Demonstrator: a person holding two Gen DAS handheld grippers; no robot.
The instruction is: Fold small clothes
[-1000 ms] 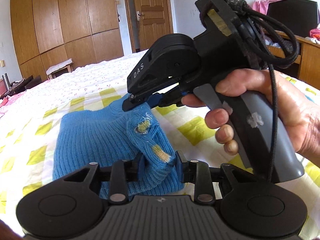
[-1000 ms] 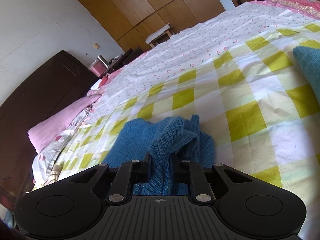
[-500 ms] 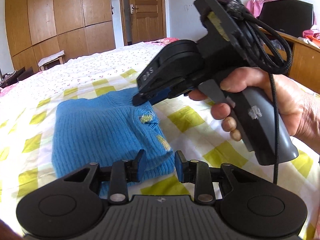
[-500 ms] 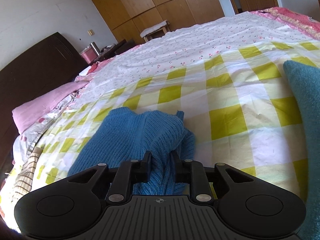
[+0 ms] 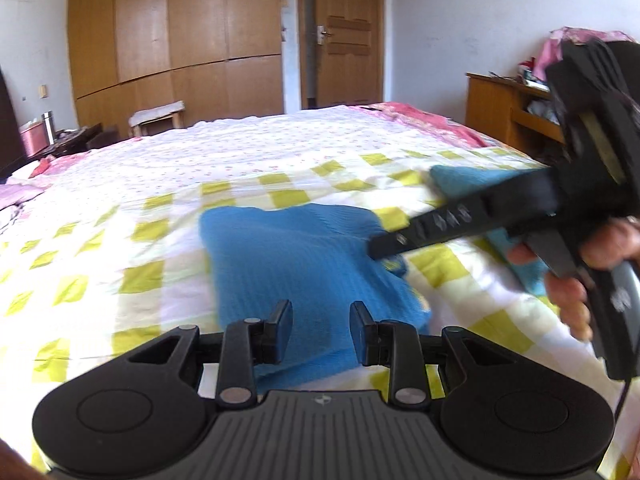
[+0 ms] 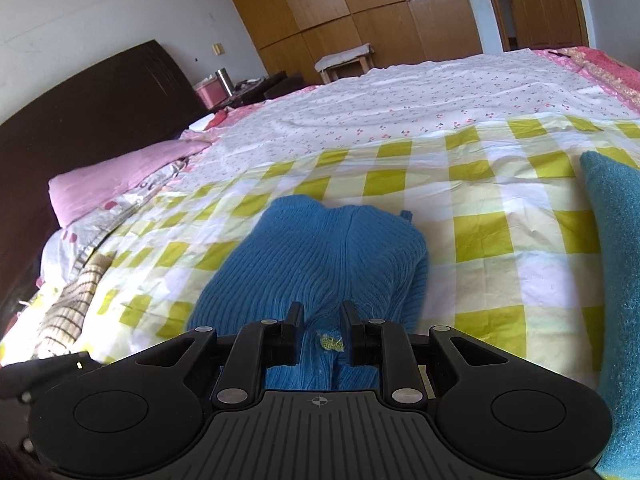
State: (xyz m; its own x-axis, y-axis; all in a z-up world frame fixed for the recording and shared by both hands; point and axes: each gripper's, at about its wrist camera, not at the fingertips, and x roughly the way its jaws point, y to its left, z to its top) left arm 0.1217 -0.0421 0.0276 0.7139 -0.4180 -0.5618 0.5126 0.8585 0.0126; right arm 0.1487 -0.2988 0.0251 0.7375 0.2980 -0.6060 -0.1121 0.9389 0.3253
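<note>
Fold done, I judged: both hand-held grippers, left [image 5: 320, 330] and right [image 6: 321, 330], stood released above the blue knit sweater [image 5: 304, 256]; next, the teal garment [image 6: 616, 264] beside it.

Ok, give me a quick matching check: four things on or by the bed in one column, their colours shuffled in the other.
Things:
1. knit sweater
2. cloth at the right edge
3. pillow
4. headboard

Colours:
A. pink
B. dark brown
C. bright blue
D. teal

Pairs: 1-C, 2-D, 3-A, 4-B.
</note>
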